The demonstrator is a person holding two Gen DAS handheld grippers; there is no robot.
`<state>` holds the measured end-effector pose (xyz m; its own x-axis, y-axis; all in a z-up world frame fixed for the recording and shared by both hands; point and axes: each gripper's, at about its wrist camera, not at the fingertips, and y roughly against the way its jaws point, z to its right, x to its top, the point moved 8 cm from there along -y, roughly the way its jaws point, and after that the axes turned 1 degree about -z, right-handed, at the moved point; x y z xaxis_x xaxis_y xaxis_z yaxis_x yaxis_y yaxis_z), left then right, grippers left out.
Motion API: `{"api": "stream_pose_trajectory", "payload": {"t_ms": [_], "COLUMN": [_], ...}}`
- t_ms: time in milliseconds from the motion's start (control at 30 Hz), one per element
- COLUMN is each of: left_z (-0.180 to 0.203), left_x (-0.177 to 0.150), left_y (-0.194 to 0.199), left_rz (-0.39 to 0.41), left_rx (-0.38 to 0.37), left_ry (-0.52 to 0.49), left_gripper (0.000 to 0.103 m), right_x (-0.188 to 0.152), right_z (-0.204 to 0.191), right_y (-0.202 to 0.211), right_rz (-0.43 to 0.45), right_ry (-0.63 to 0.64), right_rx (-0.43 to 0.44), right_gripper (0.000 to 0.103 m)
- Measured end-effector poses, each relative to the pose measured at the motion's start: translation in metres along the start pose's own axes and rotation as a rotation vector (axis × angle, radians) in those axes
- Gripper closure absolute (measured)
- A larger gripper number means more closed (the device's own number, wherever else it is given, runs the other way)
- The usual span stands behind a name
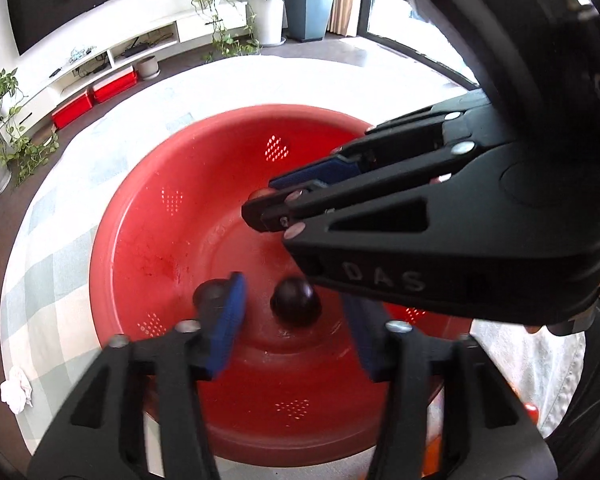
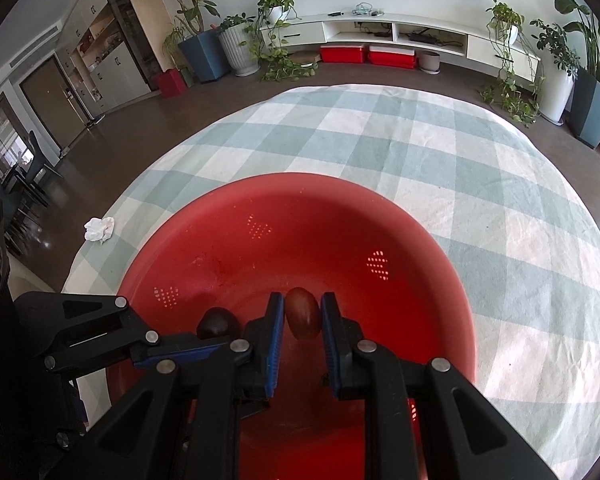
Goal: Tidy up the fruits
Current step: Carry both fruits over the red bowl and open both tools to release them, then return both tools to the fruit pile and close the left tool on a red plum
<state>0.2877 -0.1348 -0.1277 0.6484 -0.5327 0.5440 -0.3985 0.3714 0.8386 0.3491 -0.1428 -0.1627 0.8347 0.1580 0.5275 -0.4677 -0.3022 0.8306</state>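
Red basin (image 2: 420,240) holds dark fruit (image 1: 296,306) between open left hand-held gripper (image 1: 296,320)

A round red plastic colander (image 2: 420,240) is looking smooth, faintly scuffed, at the centre. Toward twelve o'clock, a green-and-white checked cotton-like tablecloth (image 2: 380,140) is showing a matt weave. Two dark oval fruits (image 1: 296,306) (image 2: 303,312) are gleaming glossy.
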Motion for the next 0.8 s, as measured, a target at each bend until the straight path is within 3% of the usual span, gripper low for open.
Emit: {"api": "stream_pose_trajectory", "payload": {"t_ms": [100,233,300,467,600,800], "left_z": [-0.002,-0.006,-0.006,-0.009,-0.006,0.024], "left_x": [0.003,0.002,0.002,-0.006,-0.022,-0.073], "left_y": [0.001,0.009,0.020,0.062,0.096,0.134], "left_rz": [0.007,0.019,0.040,0.127,0.199,0.249], "left_rx": [0.003,0.004,0.005,0.008,0.004,-0.012], "left_ry": [0.012,0.021,0.029,0.055,0.098,0.104], "left_gripper": [0.033,0.033,0.032,0.017,0.003,0.000], "right_x": [0.000,0.001,0.002,-0.004,-0.023,-0.072], "right_z": [0.000,-0.001,-0.001,-0.007,-0.015,-0.029], "right_y": [0.003,0.013,0.023,0.065,0.112,0.167], "right_rz": [0.007,0.026,0.046,0.128,0.233,0.339], "right_ry": [-0.003,0.000,-0.005,-0.004,0.002,-0.027], "right_rx": [-0.005,-0.014,-0.015,-0.015,0.004,0.071], "right_gripper": [0.069,0.066,0.059,0.045,0.028,0.016]}}
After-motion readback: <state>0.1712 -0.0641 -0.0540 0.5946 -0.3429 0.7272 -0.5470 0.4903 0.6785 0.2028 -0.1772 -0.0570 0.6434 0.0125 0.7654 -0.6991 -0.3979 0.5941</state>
